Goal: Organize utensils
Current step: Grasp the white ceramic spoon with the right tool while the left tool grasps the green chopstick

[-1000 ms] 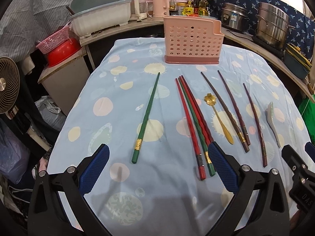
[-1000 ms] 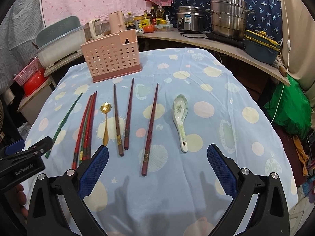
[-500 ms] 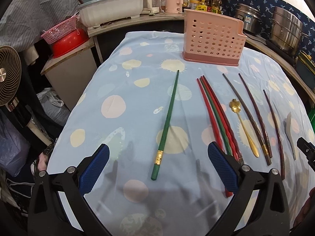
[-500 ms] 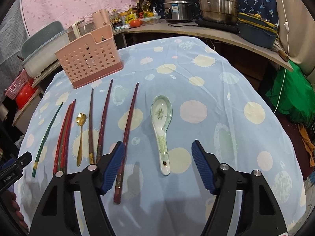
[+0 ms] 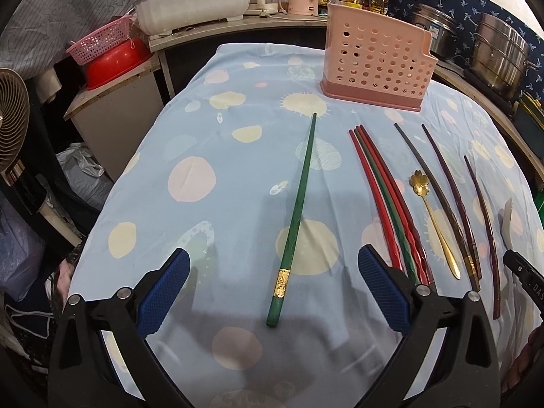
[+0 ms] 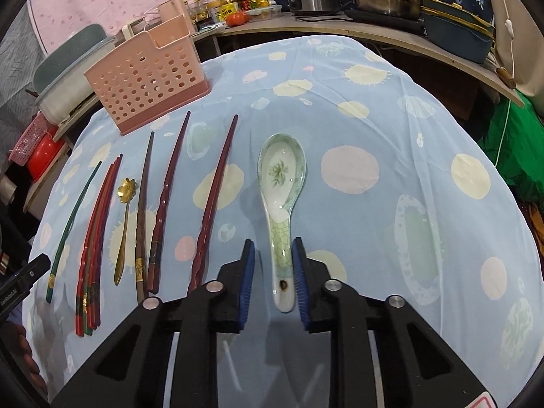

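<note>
On the cloth-covered counter, the left hand-held gripper stands wide open around the end of a lone green chopstick, not touching it. The right hand-held gripper has just been closing; its pads flank the handle of the ceramic spoon, the right one seemingly touching, the left with a gap.

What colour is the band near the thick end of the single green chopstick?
Gold, on the single green chopstick; clearest in the left wrist view.

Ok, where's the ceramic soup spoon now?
Right wrist view: the pale green ceramic soup spoon lies rightmost, beside a dark red chopstick, its handle between the right gripper fingers.
</note>
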Demonstrator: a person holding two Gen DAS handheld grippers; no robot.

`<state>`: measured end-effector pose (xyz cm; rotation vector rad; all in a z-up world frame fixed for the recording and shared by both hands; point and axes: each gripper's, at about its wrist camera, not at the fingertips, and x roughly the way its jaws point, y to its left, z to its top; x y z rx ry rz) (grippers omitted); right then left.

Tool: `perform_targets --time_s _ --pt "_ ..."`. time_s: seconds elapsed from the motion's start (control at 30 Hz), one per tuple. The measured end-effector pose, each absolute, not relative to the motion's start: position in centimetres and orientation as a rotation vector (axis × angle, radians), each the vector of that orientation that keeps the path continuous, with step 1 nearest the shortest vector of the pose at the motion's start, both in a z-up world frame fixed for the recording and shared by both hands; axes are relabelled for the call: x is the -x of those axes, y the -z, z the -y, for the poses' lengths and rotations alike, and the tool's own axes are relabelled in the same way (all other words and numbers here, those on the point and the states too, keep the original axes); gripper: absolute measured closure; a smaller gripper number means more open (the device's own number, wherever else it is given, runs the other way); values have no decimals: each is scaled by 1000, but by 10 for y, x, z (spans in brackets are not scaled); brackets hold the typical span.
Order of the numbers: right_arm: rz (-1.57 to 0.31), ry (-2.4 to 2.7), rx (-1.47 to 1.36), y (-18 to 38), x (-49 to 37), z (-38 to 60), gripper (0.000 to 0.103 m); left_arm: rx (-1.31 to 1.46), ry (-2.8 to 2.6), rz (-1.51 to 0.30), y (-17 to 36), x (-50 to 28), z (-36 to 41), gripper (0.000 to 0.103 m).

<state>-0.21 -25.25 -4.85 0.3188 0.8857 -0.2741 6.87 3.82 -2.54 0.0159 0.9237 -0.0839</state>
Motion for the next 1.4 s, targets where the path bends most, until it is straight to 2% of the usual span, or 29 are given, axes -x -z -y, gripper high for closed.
perform_targets --time_s 0.03,0.13,0.3,0.53,0.63,0.8,1.07,1.4 --pt "-885 275 -316 49 2 252 89 -12 89 -929 27 -70 -39 13" --pt "-884 274 -306 49 3 250 90 -2 102 -950 33 -74 -40 21" --pt "-881 260 -303 48 5 247 91 4 120 -982 42 -78 -41 40" --pt "-877 240 -293 44 8 239 91 6 137 -982 41 -70 -44 53" --pt "-872 234 -290 42 12 236 91 10 150 -986 40 -66 -45 64" --pt "-867 223 -288 38 17 233 91 18 175 -998 40 -60 -45 91" --pt "-841 208 -277 26 30 227 92 -7 218 -982 30 -43 -35 96" --pt "-770 168 -275 -9 43 221 94 10 247 -879 -23 -26 -34 96"
